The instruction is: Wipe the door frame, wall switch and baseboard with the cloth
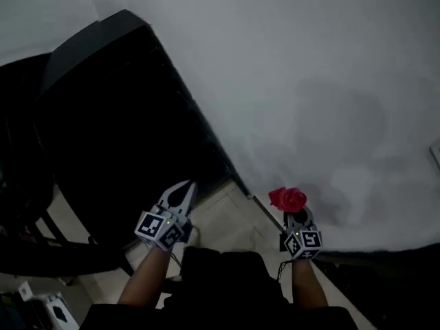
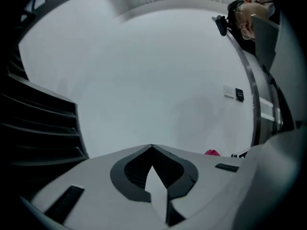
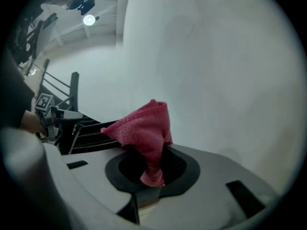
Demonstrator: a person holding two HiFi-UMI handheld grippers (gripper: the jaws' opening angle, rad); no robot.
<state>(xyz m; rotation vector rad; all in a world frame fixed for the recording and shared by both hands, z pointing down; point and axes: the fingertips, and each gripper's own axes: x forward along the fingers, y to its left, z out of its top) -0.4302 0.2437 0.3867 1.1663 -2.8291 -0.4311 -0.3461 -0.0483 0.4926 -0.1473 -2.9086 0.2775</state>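
Note:
My right gripper [image 1: 295,214] is shut on a bunched pink cloth [image 1: 287,198], held close to the white wall [image 1: 309,81] just above the dark baseboard [image 1: 385,258]. In the right gripper view the cloth [image 3: 146,128] stands up out of the closed jaws and the wall fills the space ahead. My left gripper [image 1: 182,194] hangs to the left over the tiled floor, shut with nothing in it; its tips [image 2: 151,147] meet. The left gripper view shows a small wall switch [image 2: 234,94] beside a metal door frame strip [image 2: 254,109], and a sliver of the cloth [image 2: 211,153].
A large black slatted object [image 1: 117,136] leans against the wall at the left, close to my left gripper. Pale floor tiles [image 1: 227,218] run between it and the baseboard. Dark frame pieces [image 1: 48,253] lie at the lower left.

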